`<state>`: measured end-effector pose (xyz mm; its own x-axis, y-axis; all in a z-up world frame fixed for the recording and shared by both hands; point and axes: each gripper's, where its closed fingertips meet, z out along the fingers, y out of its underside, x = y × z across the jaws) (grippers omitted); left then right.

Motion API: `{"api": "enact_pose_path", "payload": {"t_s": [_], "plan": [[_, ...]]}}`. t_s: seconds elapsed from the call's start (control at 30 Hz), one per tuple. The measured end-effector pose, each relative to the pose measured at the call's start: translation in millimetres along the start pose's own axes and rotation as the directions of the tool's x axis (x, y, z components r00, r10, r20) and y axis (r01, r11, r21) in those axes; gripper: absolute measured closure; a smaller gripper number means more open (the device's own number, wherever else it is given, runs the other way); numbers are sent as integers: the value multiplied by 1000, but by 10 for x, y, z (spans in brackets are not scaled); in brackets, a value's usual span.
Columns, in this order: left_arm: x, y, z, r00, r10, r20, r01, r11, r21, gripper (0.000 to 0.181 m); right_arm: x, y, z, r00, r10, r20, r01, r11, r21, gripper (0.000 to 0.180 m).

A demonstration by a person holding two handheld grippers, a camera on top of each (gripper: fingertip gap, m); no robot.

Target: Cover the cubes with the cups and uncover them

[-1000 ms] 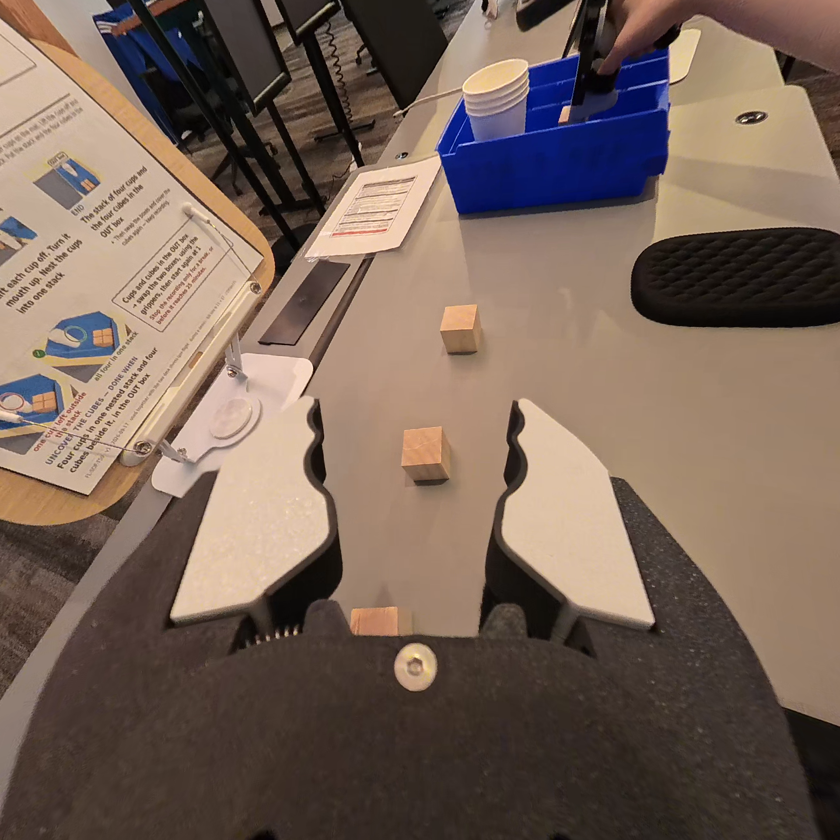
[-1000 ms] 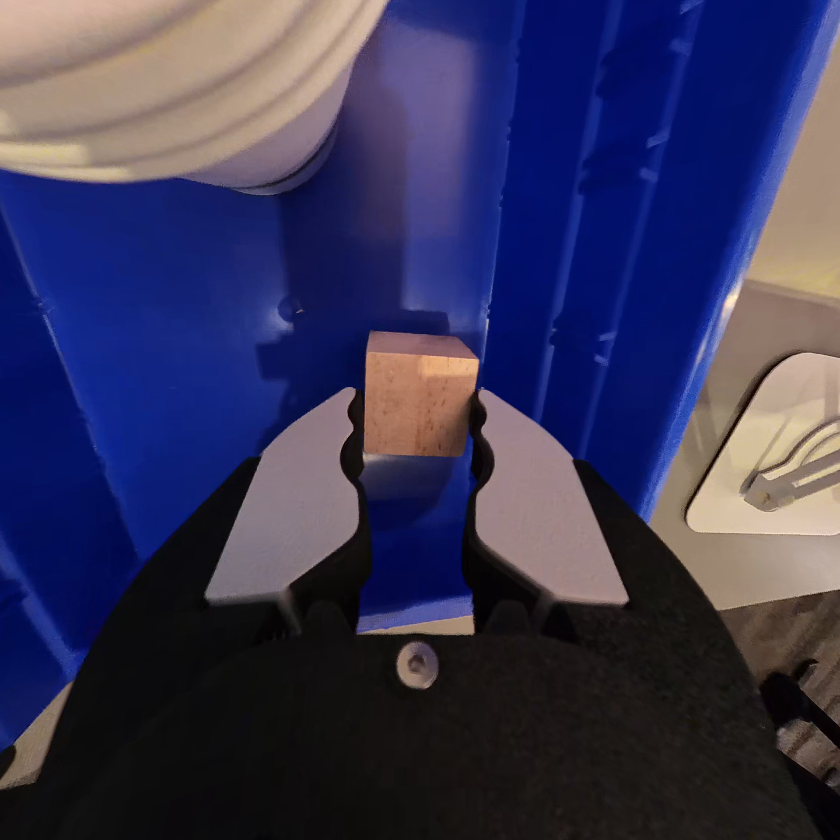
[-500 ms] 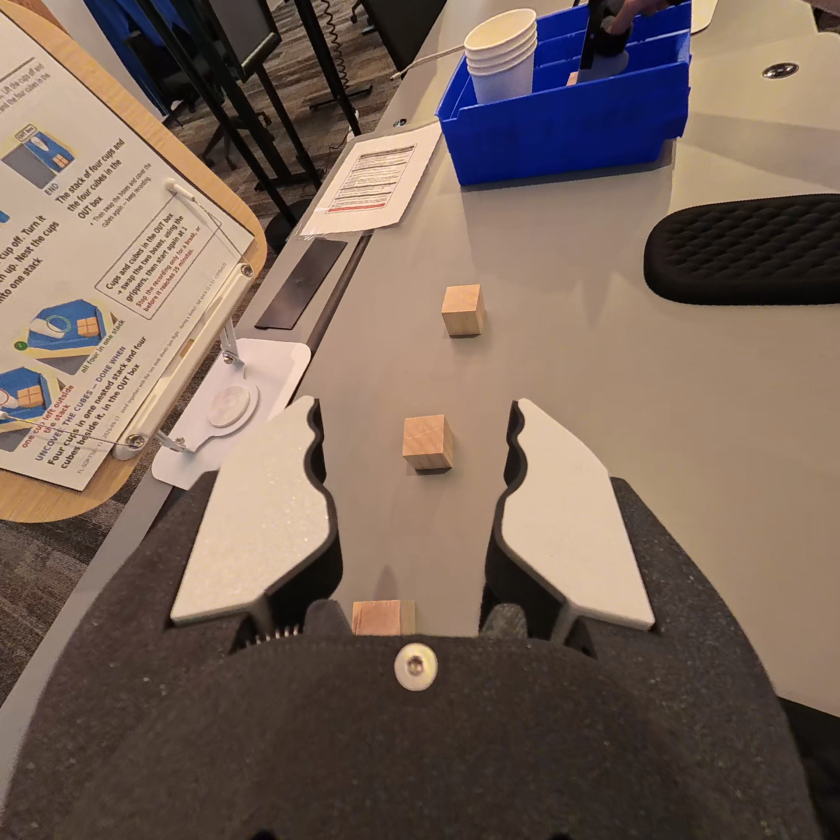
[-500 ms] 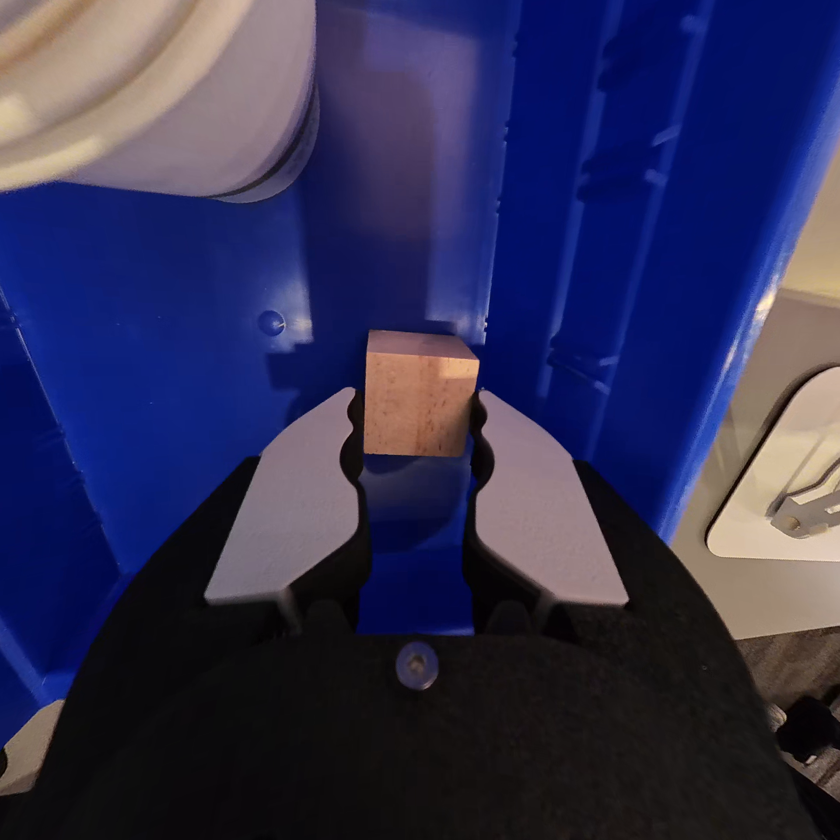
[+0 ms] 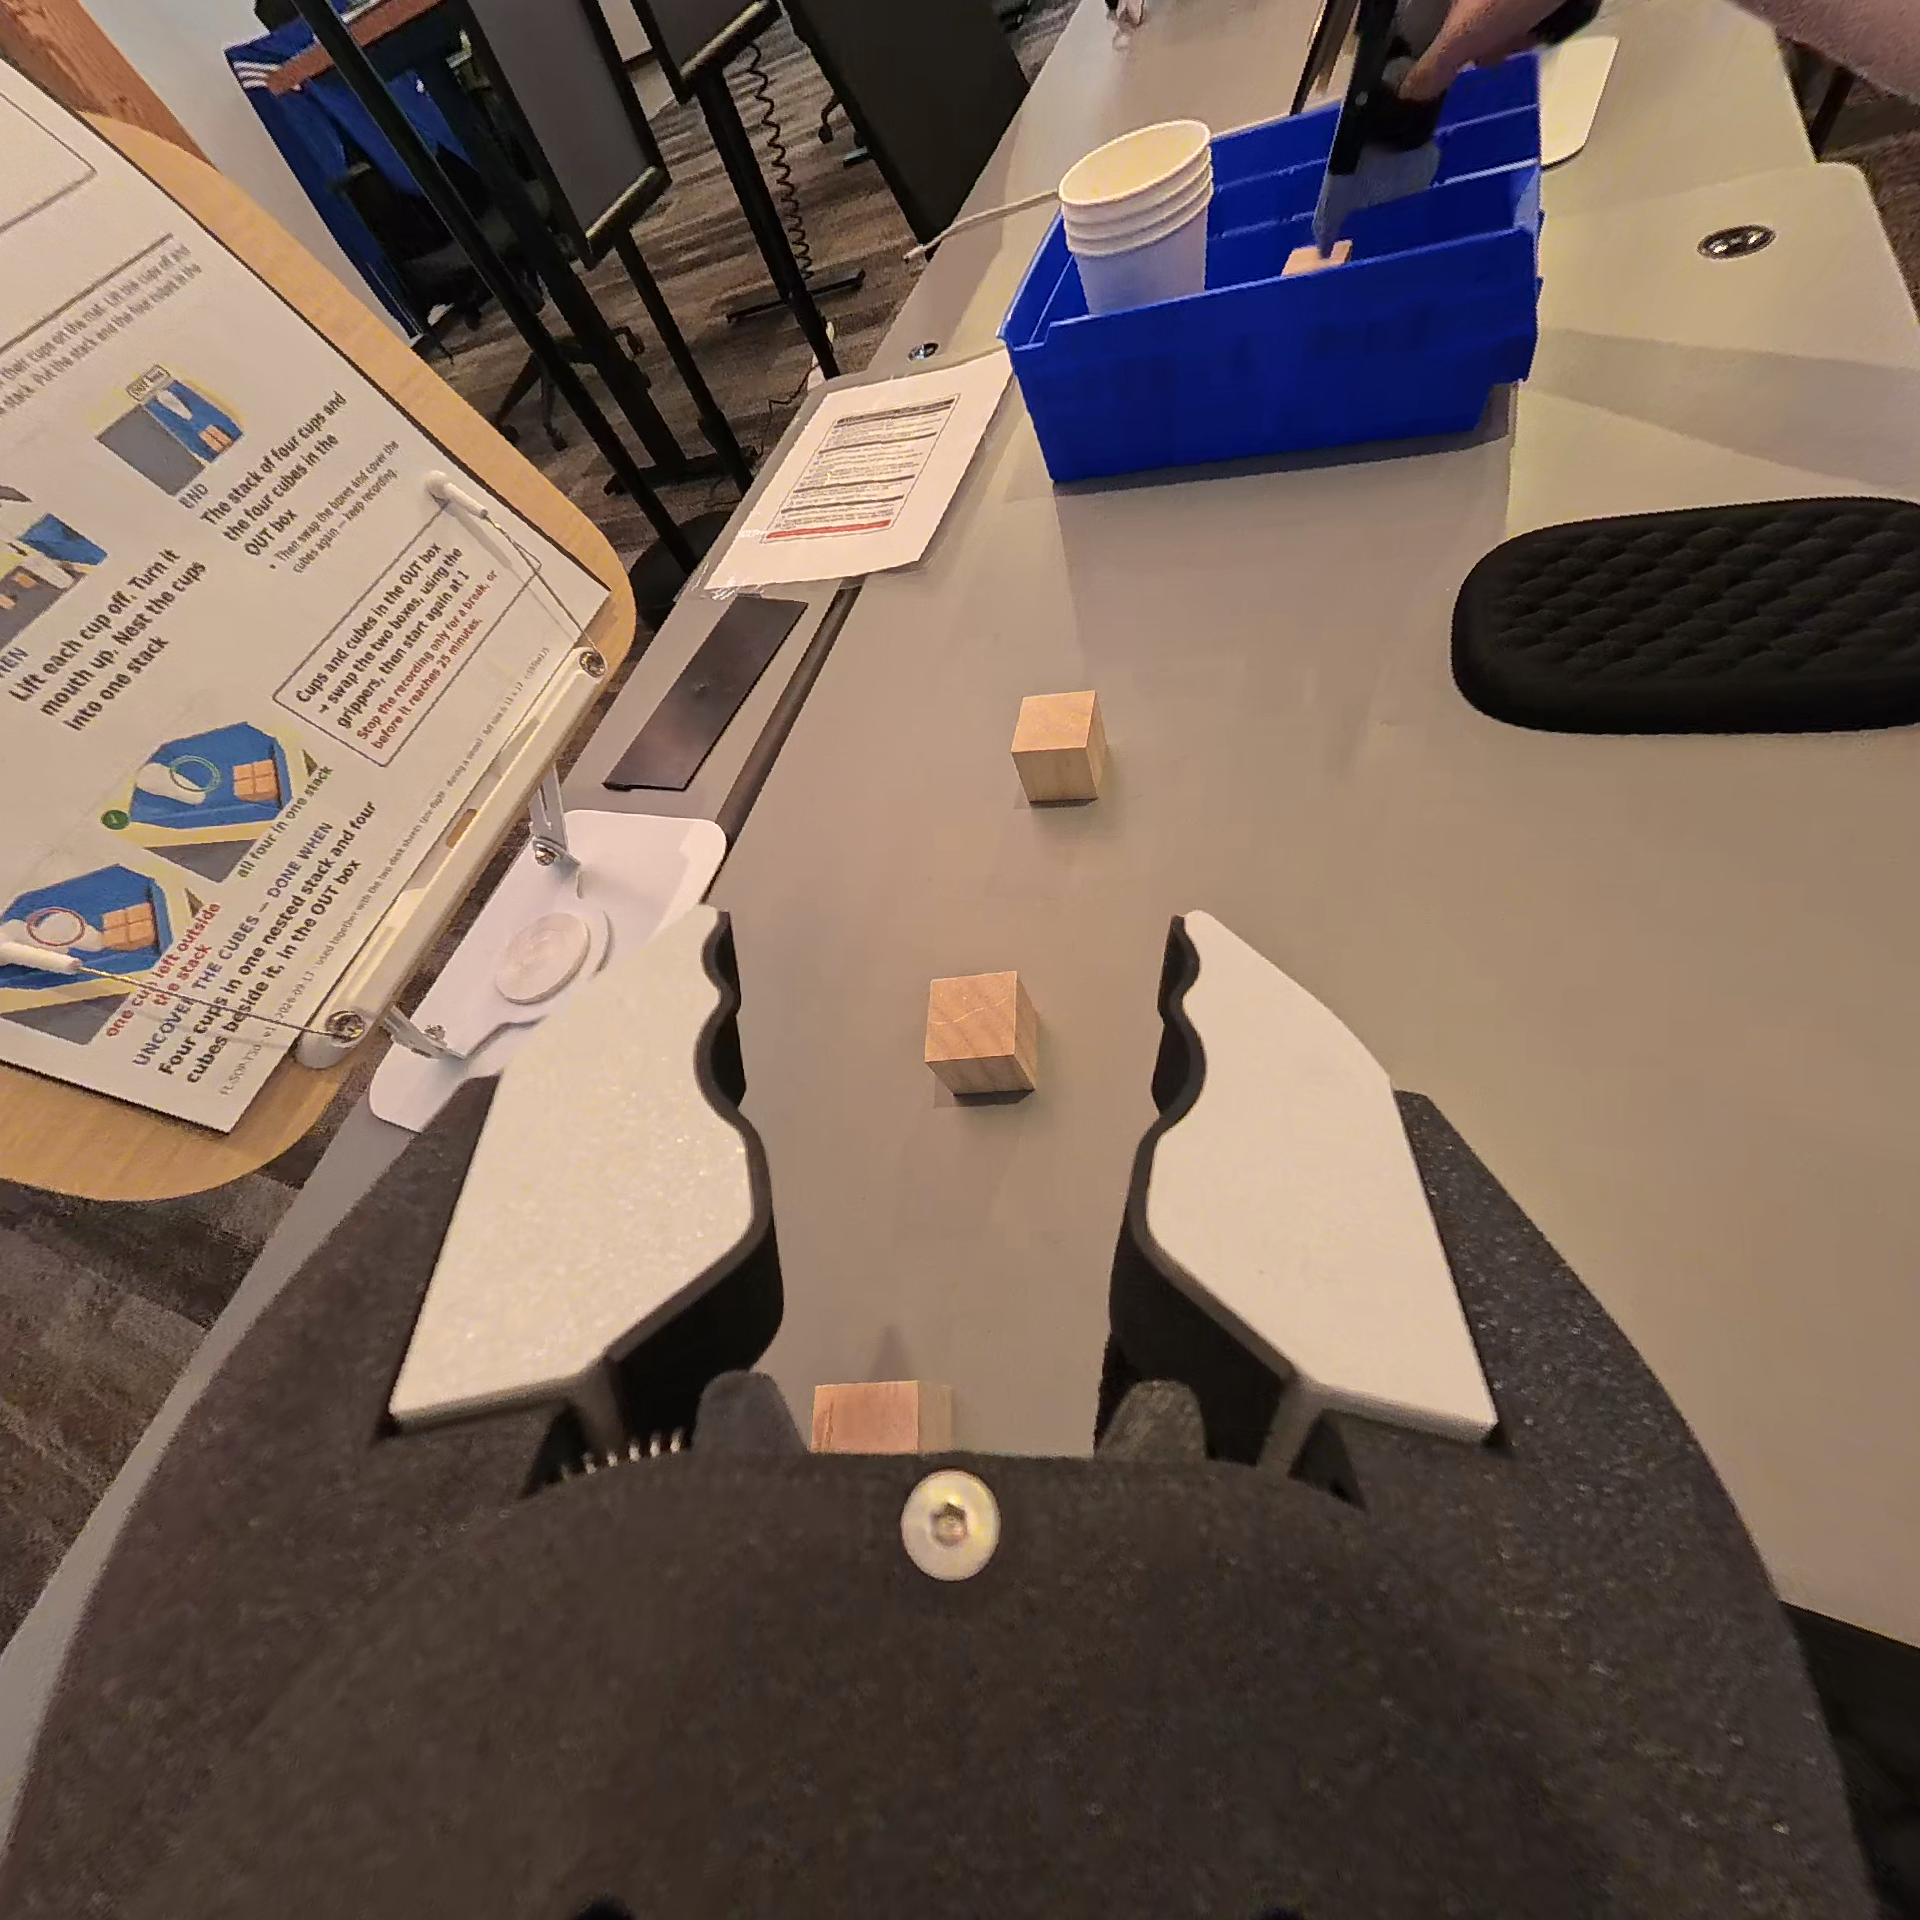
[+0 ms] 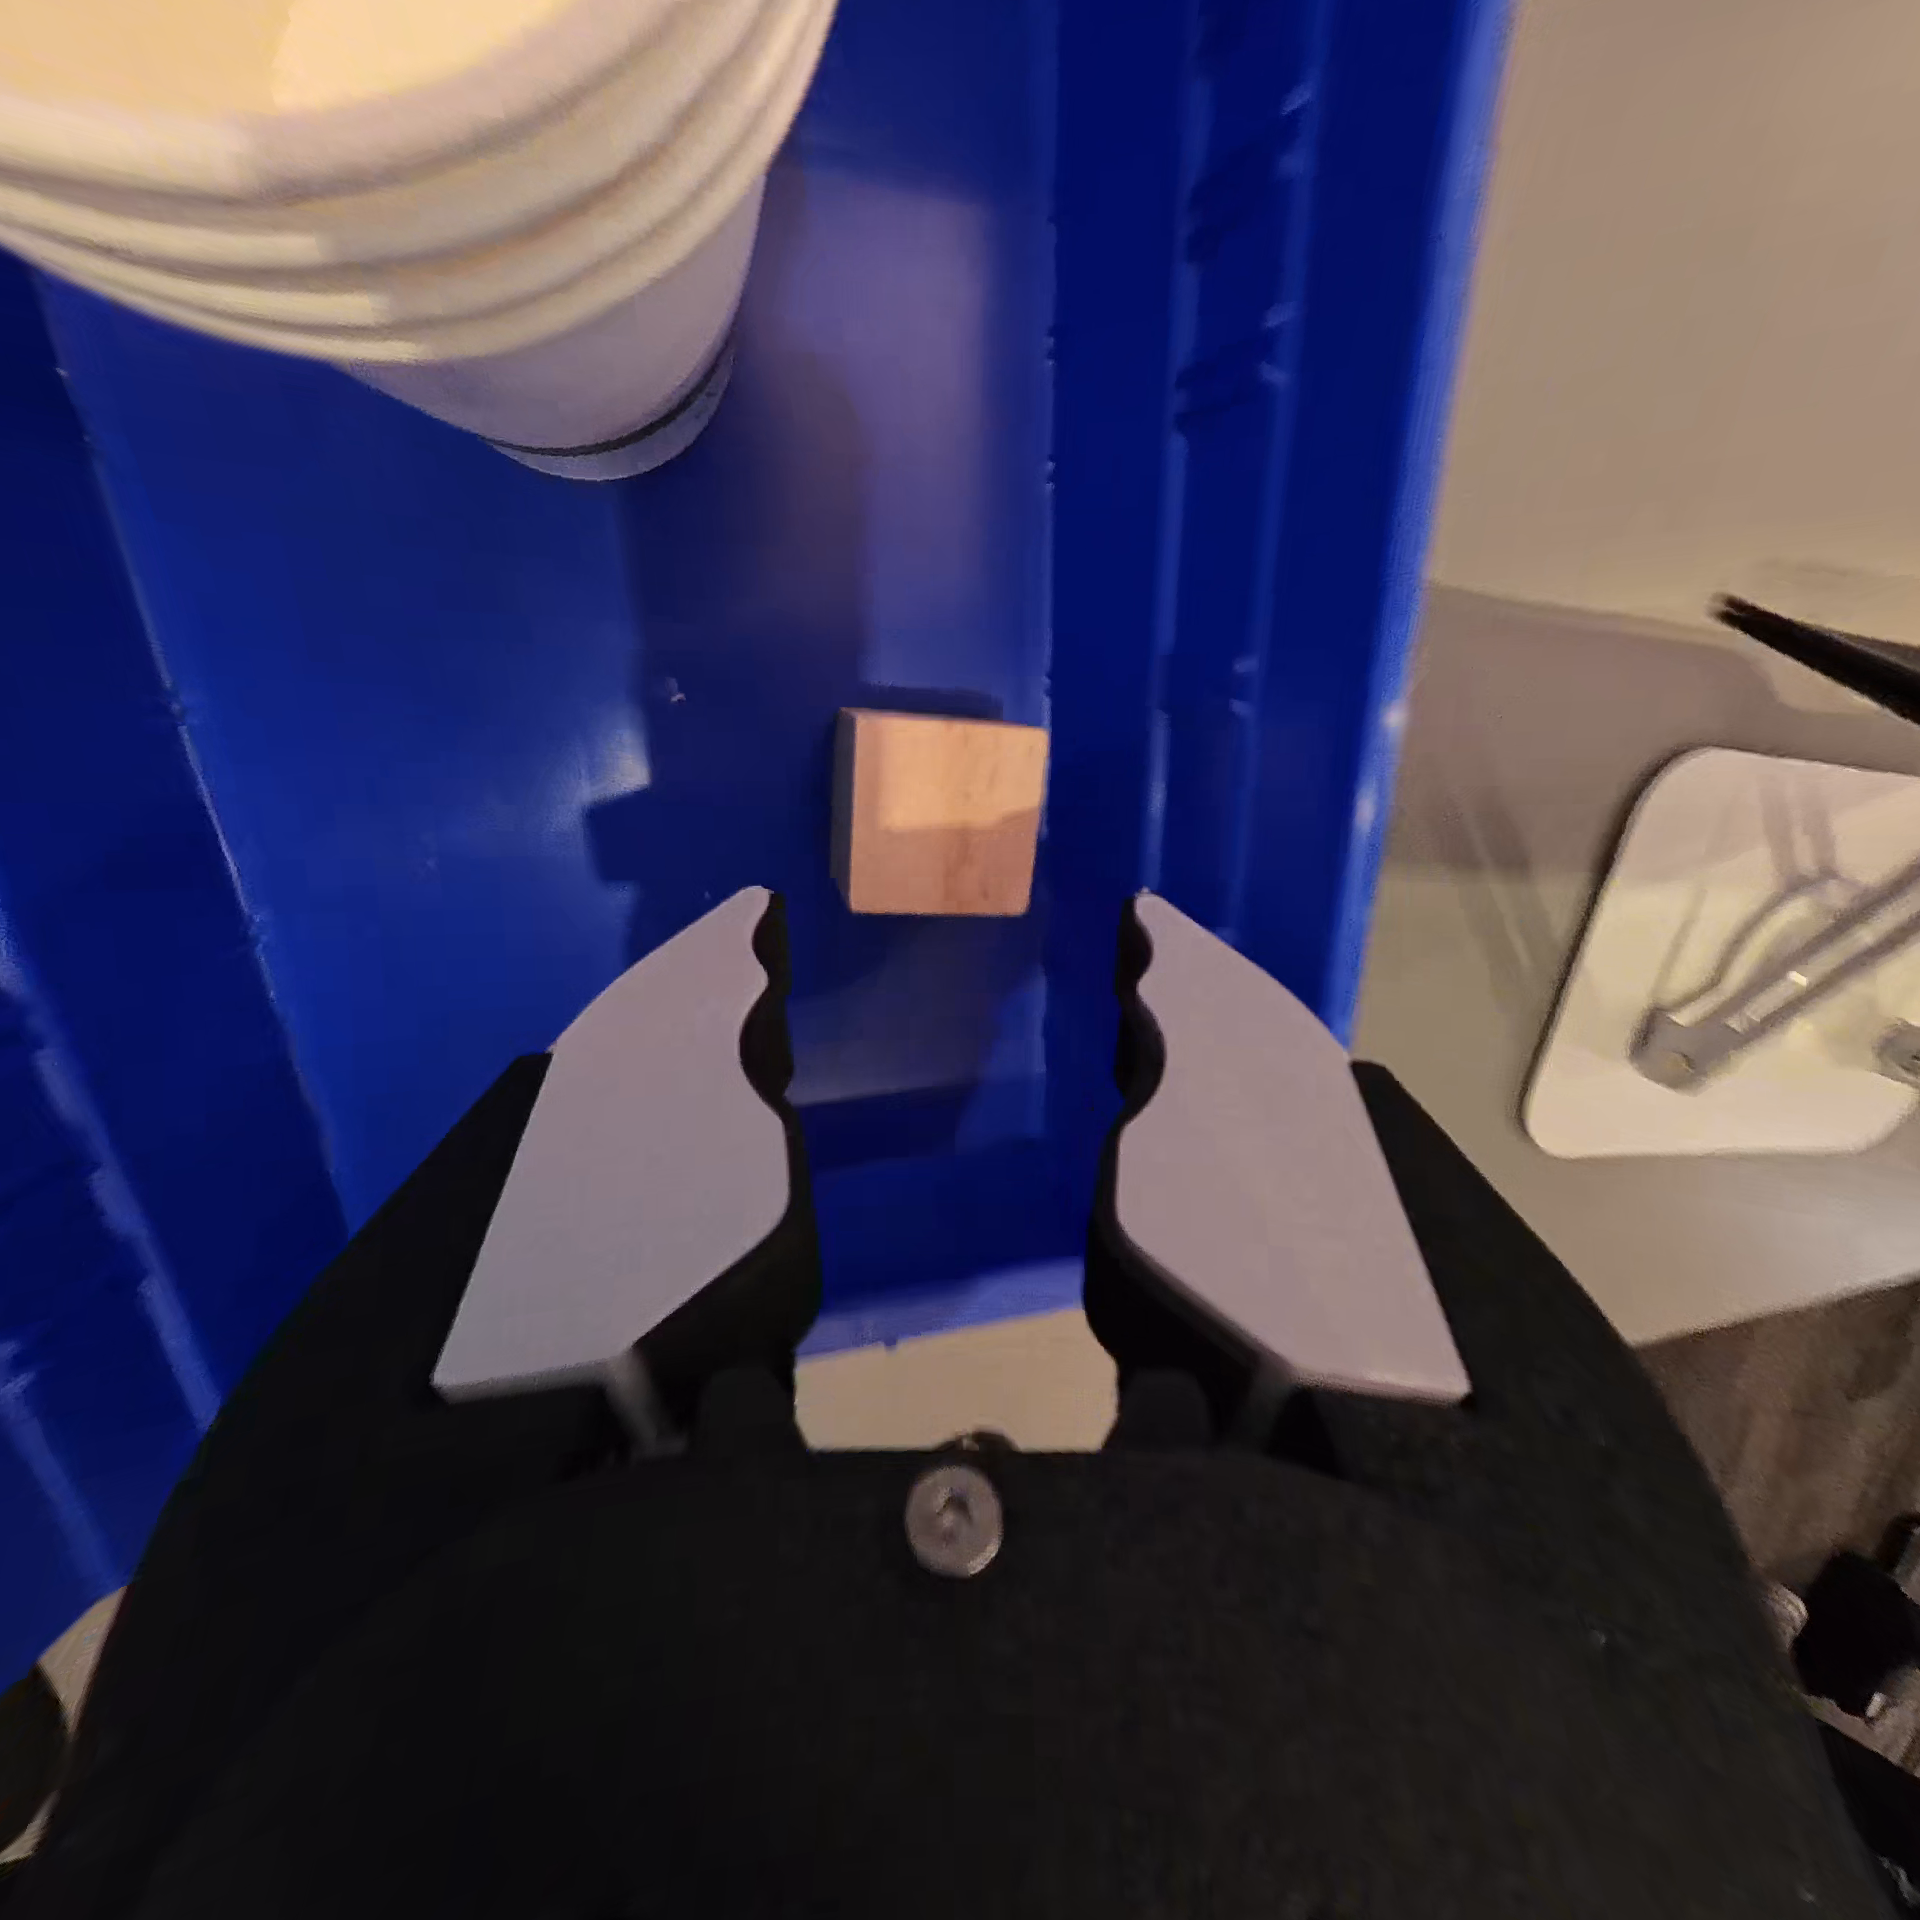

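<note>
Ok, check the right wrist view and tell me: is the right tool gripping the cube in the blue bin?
No: the right tool is open, and the cube lies free on the blue bin floor beyond its fingertips.

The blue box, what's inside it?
Inside the blue box stand nested white cups and one wooden cube lies on its floor. The cups hide whatever is under them.

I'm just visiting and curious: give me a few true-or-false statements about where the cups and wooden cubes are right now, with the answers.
1. The cup stack stands inside the blue bin. True.
2. The right gripper is clamped on a cube. False: its fingers are apart, and the cube in the bin lies free beyond them.
3. Cubes lie on the grey table. True: three show.
4. Cups cover the table cubes. False: all are bare.
5. The left gripper is open. True.
</note>
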<state>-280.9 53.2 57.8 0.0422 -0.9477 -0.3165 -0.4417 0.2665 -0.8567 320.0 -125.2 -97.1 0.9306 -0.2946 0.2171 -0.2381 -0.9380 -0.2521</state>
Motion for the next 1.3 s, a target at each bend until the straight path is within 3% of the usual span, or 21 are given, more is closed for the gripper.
{"api": "enact_pose_path", "payload": {"t_s": [0.2,0.33,0.47,0.67,0.8,1.13,1.3], "plan": [[-11,-76,-101,1000,4,11,-4,999,44,104,-272,-44,-784,992,121,-40,-116,987,107,122],[4,-103,-116,1000,4,8,-4,998,55,104,-841,-219,-1278,997,10,-80,9,972,234,127],[22,-103,-86,1000,15,7,-16,999,44,104,-1822,-457,-1511,984,-177,30,158,935,318,127],[45,-115,-60,1000,20,-3,-20,999,48,104,-3279,-660,-1224,916,-355,190,289,908,302,123],[67,-117,-57,1000,25,-14,-24,998,52,104,-3853,-768,-896,896,-356,264,301,926,227,122],[138,-199,-73,998,45,-45,-41,995,89,105,-4121,-887,-393,930,-266,255,258,964,63,117],[126,-200,-88,998,40,-46,-36,995,97,105,-4180,-844,-276,926,-268,267,271,962,26,129]]}}
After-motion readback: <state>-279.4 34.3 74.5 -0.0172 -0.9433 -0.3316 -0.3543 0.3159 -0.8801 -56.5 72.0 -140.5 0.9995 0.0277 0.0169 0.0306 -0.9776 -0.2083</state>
